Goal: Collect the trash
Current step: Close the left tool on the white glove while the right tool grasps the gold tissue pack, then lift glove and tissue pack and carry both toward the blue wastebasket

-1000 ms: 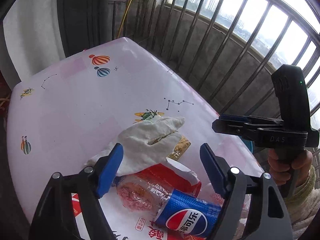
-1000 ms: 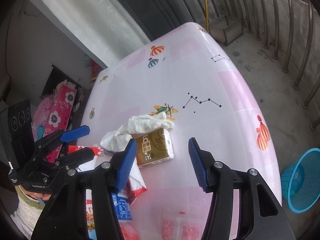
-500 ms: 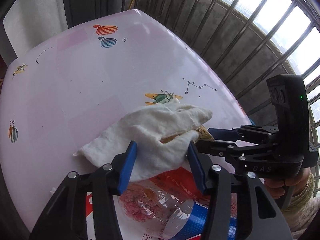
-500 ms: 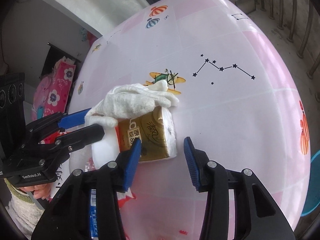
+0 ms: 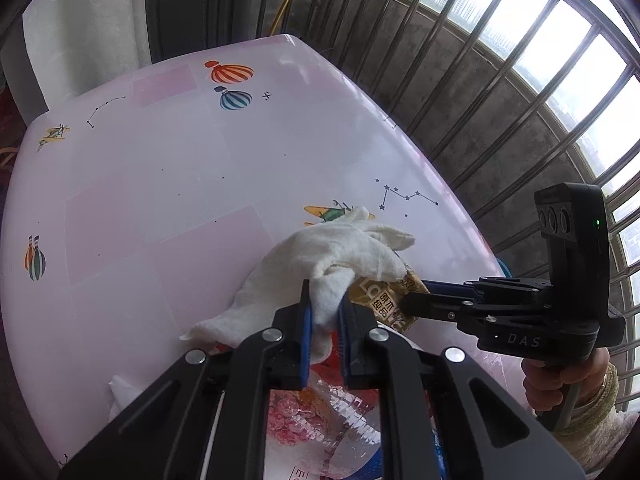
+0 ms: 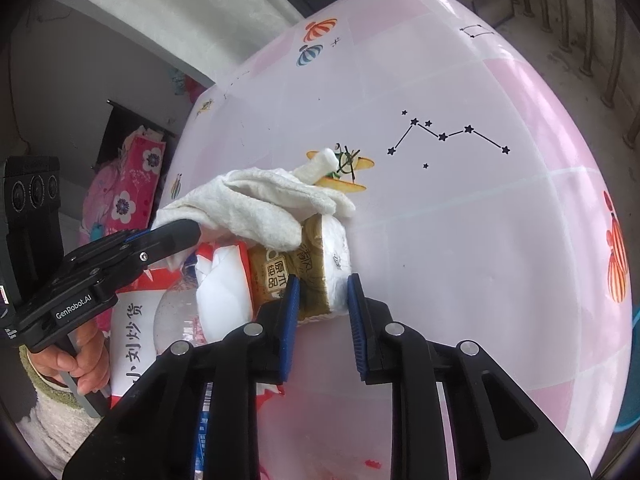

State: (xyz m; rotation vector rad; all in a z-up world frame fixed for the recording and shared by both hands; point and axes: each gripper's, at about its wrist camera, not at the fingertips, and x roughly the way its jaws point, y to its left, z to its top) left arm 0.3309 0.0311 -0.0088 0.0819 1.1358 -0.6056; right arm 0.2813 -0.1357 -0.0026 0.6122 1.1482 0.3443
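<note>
A crumpled white cloth [image 5: 340, 248] lies over a gold tissue pack [image 5: 384, 300] on the pink table [image 5: 160, 200]. My left gripper [image 5: 325, 320] is closing, and its blue pads pinch a fold of the cloth. In the right wrist view the cloth [image 6: 260, 200] drapes over the pack [image 6: 304, 264]. My right gripper [image 6: 322, 308] is closing with the pack's near end squeezed between its pads. Each gripper shows in the other's view: the right gripper [image 5: 420, 300] and the left gripper [image 6: 176, 236].
Under the pile lie a clear plastic bottle [image 5: 320, 420] and a red and white printed bag [image 6: 136, 320]. A hand [image 5: 560, 376] holds each handle. A metal railing [image 5: 480, 80] runs behind the table. A blue basket [image 6: 628, 420] stands on the floor at the right.
Both grippers came down onto the pile and their jaws narrowed. The left went from wide open to pinching the cloth. The right closed in on the tissue pack.
</note>
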